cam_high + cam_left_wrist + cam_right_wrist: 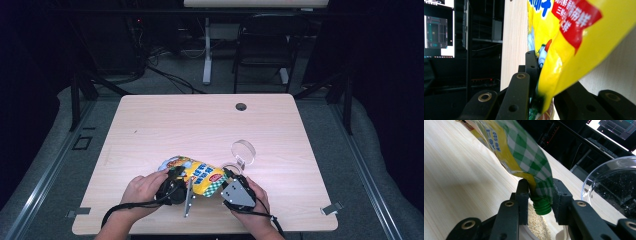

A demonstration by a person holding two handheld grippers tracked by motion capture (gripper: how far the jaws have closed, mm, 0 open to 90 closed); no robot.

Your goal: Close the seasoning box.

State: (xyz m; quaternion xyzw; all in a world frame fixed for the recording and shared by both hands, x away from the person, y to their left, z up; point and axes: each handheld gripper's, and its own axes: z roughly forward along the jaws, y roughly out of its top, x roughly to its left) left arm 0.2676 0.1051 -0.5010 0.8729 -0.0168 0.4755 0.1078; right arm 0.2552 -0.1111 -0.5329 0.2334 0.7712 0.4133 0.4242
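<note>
Right now your left gripper (176,176) and right gripper (229,176) each clamp an end of the yellow spout pouch (200,175), near the front of the pale wooden table (165,125); beyond stands a dark chair (265,40).

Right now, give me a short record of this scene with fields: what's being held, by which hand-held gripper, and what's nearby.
held item: yellow spouted pouch, lifted over the table
left hand-held gripper: shut on the pouch's bottom end
right hand-held gripper: shut on the pouch just above its green threaded spout, no cap on it
under the spout: pale granules
nearby: clear round lid
</note>
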